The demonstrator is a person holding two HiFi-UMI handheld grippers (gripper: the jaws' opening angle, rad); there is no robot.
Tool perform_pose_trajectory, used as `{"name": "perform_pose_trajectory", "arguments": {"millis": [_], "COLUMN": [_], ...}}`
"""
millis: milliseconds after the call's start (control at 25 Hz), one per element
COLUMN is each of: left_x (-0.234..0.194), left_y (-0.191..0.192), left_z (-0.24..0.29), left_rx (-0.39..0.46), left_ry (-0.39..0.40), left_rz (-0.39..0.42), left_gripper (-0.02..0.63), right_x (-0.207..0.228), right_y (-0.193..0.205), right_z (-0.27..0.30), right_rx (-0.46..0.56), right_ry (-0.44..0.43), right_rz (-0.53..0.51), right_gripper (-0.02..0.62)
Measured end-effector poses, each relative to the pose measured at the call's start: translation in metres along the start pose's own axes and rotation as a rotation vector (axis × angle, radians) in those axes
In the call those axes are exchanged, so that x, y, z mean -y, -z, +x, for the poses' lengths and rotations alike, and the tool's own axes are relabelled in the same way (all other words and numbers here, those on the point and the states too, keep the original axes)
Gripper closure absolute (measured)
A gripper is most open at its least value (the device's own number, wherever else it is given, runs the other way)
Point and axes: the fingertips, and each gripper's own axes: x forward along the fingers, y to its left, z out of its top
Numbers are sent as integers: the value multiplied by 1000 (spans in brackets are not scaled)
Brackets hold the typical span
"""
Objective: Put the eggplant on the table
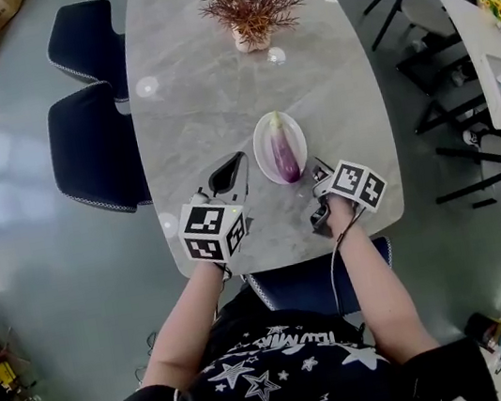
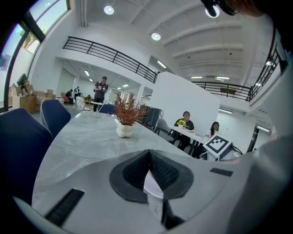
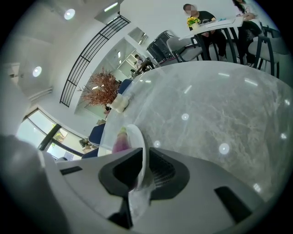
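Note:
A purple eggplant (image 1: 284, 153) lies on a small white oval plate (image 1: 263, 136) near the front of the grey marble table (image 1: 211, 78). My right gripper (image 1: 319, 174) is at the plate's right front edge. In the right gripper view the plate's rim (image 3: 137, 141) runs between the pads of the right gripper (image 3: 142, 162), which is shut on it, and the eggplant (image 3: 120, 141) shows just beyond. My left gripper (image 1: 231, 171) hovers left of the plate. In the left gripper view the left gripper (image 2: 149, 157) has its tips together with nothing held.
A potted dry plant (image 1: 248, 5) stands at the table's far end. Two dark chairs (image 1: 94, 145) stand along the left side and another (image 1: 321, 278) is tucked in by the person's body. A white table (image 1: 493, 59) with chairs lies to the right, and people (image 2: 185, 121) sit at it.

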Motion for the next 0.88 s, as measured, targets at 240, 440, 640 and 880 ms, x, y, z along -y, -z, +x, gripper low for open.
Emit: {"name": "perform_pose_trajectory", "arguments": {"millis": [240,440,640,880], "left_x": [5,13,24,43], "left_y": [-9,-15,-23,-18], "left_z": [-19,-39,-69,-106], "left_rx": [32,62,101,128], "left_ry": [4,16,36,87], "left_rz": [11,26,38,55], "left_gripper": [598,598,598,598], "right_x": [-10,-34,-70,-107], "right_y": [-7,-7,1,19], "right_z": [-23,-44,-74,-114], "right_rx": [68,117,172,227], "right_ry": [-14,-73,-146,-207], "right_rz": [1,-19,-88,-170], "right_gripper": [568,568,568,568]}}
